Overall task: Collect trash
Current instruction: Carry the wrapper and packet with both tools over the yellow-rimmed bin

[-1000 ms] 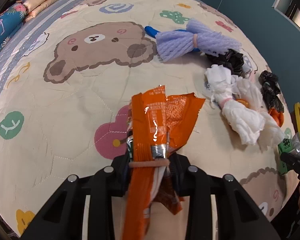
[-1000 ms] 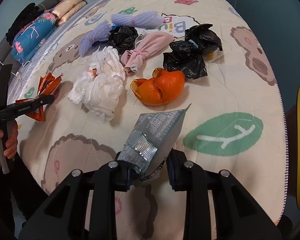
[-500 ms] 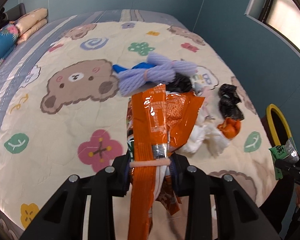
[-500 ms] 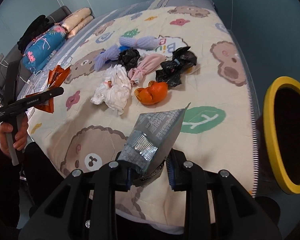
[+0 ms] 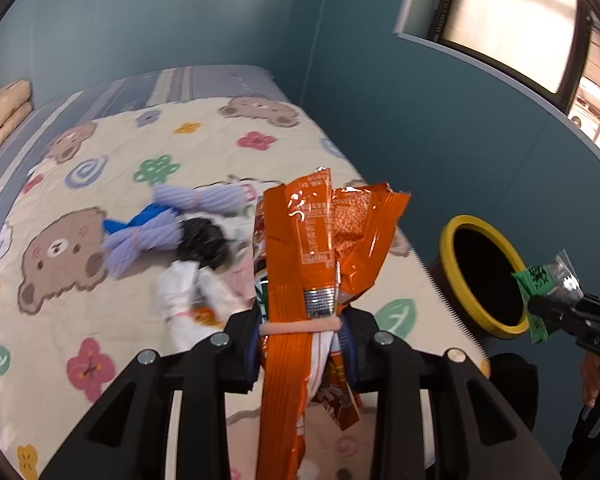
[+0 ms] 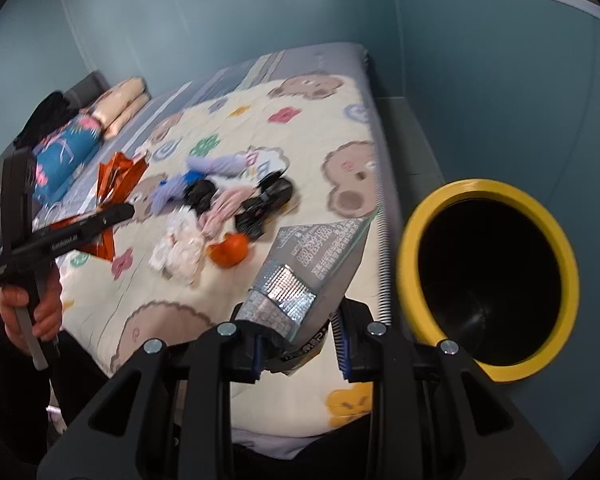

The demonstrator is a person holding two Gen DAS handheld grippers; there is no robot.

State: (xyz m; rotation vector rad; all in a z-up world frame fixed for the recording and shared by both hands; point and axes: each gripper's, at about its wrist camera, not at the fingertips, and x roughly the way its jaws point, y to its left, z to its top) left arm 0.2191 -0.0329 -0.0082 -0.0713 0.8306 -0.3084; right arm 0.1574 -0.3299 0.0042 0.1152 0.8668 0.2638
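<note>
Two wrappers: orange wrapper [image 5: 320, 248] gripped in left gripper [image 5: 304, 344] jaws; silver wrapper [image 6: 308, 272] in right gripper [image 6: 300, 348].
Release: centre over yellow-rimmed bin [image 6: 488, 192], then open.

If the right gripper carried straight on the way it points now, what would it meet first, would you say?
Probably the quilt near the bed's edge; the right gripper aims just left of the yellow-rimmed bin, though depth is unclear.

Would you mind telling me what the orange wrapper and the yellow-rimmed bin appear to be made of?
The orange wrapper looks like thin glossy plastic film with a foil lining: it crinkles, glints, and shows a silvery crimped seal. The bin seems to be smooth moulded plastic, judging by its even yellow rim and dark sheeny inside, though metal cannot be excluded.
</note>
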